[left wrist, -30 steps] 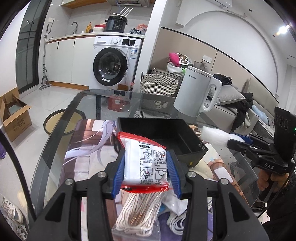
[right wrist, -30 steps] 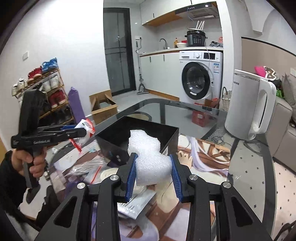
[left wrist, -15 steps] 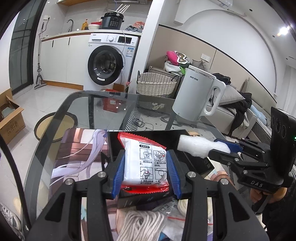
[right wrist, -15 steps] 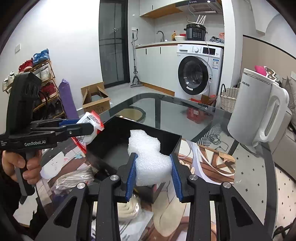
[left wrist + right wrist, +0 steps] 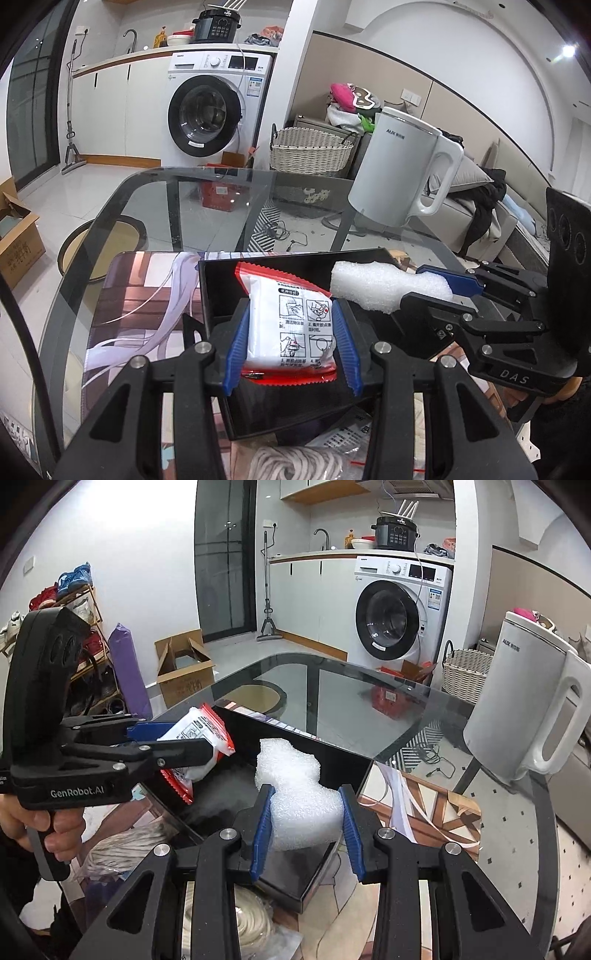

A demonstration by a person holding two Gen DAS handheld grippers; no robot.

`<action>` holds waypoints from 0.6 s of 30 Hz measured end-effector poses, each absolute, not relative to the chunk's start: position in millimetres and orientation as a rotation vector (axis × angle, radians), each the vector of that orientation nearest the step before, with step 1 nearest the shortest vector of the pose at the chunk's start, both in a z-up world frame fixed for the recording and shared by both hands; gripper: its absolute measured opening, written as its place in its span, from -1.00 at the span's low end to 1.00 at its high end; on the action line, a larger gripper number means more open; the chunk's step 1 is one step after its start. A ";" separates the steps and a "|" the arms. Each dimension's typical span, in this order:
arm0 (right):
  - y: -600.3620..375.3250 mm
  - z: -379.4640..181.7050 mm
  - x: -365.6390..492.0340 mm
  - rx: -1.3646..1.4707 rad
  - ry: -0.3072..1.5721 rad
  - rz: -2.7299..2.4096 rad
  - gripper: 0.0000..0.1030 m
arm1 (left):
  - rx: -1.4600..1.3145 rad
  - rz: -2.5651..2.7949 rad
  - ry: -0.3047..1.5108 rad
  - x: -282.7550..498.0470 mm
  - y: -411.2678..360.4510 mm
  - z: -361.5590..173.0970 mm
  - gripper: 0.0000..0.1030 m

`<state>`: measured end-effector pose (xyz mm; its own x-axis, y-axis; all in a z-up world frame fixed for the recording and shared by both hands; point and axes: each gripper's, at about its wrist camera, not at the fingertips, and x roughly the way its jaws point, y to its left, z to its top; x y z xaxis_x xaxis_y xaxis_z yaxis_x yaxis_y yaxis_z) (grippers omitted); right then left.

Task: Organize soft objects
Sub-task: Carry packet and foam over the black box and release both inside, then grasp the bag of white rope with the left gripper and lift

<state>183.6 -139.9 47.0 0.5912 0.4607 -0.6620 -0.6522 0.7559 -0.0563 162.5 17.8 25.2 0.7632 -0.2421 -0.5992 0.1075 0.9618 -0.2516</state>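
Blue pads of the left gripper (image 5: 291, 343) clamp a red-edged white packet (image 5: 291, 325) at frame centre above the black box (image 5: 218, 284); the right gripper (image 5: 304, 823) squeezes white foam (image 5: 295, 790) over it too.

Grippers: 2, left (image 5: 291, 341), right (image 5: 306, 821). Packet (image 5: 295, 325): 1. Foam (image 5: 295, 797): 1. Black box (image 5: 221, 284): 1. Rope bundles: 2 (image 5: 125, 843) (image 5: 251, 921). Kettle (image 5: 402, 170): 1. Mat (image 5: 140, 291): 1. Basket (image 5: 310, 151): 1. Washer (image 5: 214, 110): 1.

Ahead of your claws you've got a white kettle (image 5: 402, 170) standing on the glass table (image 5: 207, 206), a washing machine (image 5: 214, 107) further back, a wicker basket (image 5: 310, 153) beside it, and a cardboard box (image 5: 184, 672) on the floor.
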 end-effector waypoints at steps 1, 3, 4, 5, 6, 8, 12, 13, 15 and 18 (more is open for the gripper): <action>-138.0 45.9 184.4 -0.316 0.674 0.660 -0.32 | -0.208 -0.191 0.679 164.1 17.8 23.8 -0.18; -134.7 43.5 186.2 -0.333 0.670 0.649 -0.32 | -0.204 -0.191 0.686 165.7 16.5 21.6 -0.18; -132.9 42.5 186.8 -0.341 0.668 0.644 -0.32 | -0.201 -0.191 0.689 165.7 16.7 20.2 -0.18; -131.5 41.3 187.6 -0.347 0.667 0.640 -0.32 | -0.196 -0.192 0.694 166.4 15.4 19.2 -0.18; -129.5 40.7 188.1 -0.349 0.669 0.641 -0.32 | -0.193 -0.191 0.699 166.6 14.8 18.6 -0.18; -125.9 38.1 187.4 -0.362 0.679 0.660 -0.16 | -0.176 -0.179 0.706 165.7 12.6 18.8 -0.10; -130.7 44.5 175.5 -0.366 0.646 0.680 0.12 | -0.178 -0.180 0.701 159.1 12.3 22.8 0.27; -133.7 46.2 173.6 -0.366 0.644 0.675 0.12 | -0.173 -0.173 0.695 155.4 12.1 24.6 0.31; -141.6 48.7 169.8 -0.354 0.655 0.678 0.21 | -0.175 -0.174 0.687 149.6 12.6 27.0 0.44; -157.0 53.8 160.9 -0.326 0.659 0.676 0.56 | -0.175 -0.164 0.657 137.8 13.6 32.8 0.75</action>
